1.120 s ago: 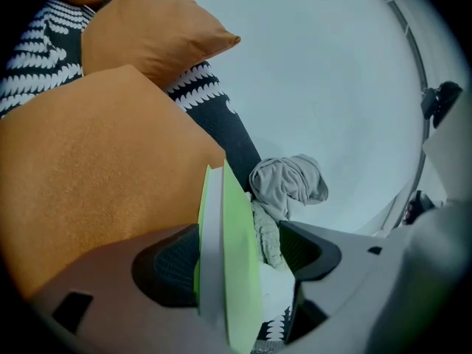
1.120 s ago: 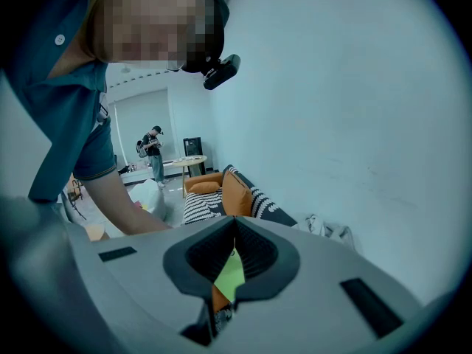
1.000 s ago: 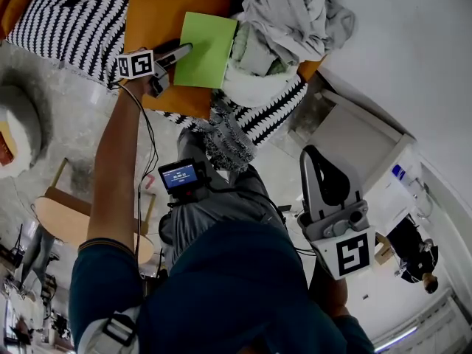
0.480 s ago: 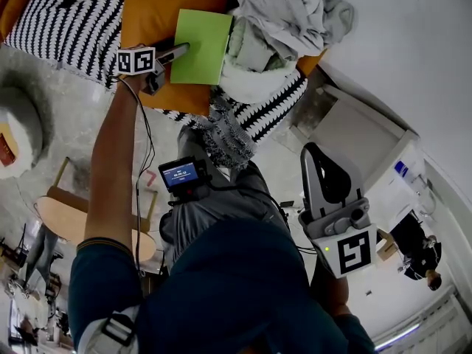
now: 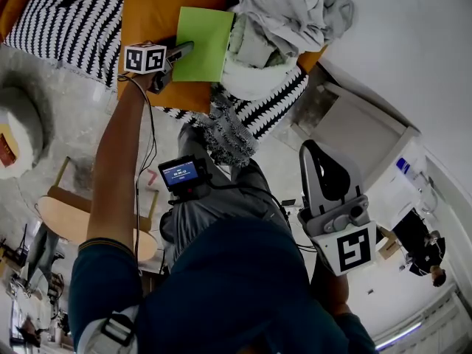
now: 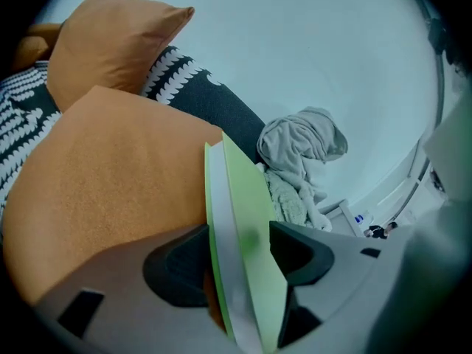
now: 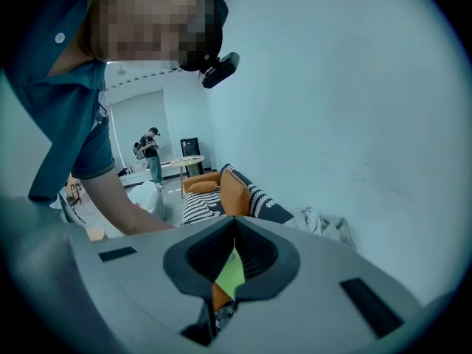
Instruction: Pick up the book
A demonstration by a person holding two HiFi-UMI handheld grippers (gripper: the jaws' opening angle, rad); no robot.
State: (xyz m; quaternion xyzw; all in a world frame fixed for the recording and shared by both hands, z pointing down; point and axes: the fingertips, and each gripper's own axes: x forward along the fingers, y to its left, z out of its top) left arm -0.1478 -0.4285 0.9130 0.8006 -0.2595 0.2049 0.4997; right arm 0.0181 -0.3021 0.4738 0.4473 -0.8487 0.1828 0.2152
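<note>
The book is lime green, the cushion orange, the sofa black-and-white patterned.

Round the left claw, its jaws closing with the book between them, the orange cushion lies close beneath, a heap of clothes blocks ahead, and bare floor behind is open.

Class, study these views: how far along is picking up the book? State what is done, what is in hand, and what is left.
Done: the left tongs are at the green book, its edge between the jaws. In hand: the jaws are closing, and the pads seem to touch both covers. Left: the lift, since the book lies on the orange cushion. The right tongs hang shut, away from it.
</note>
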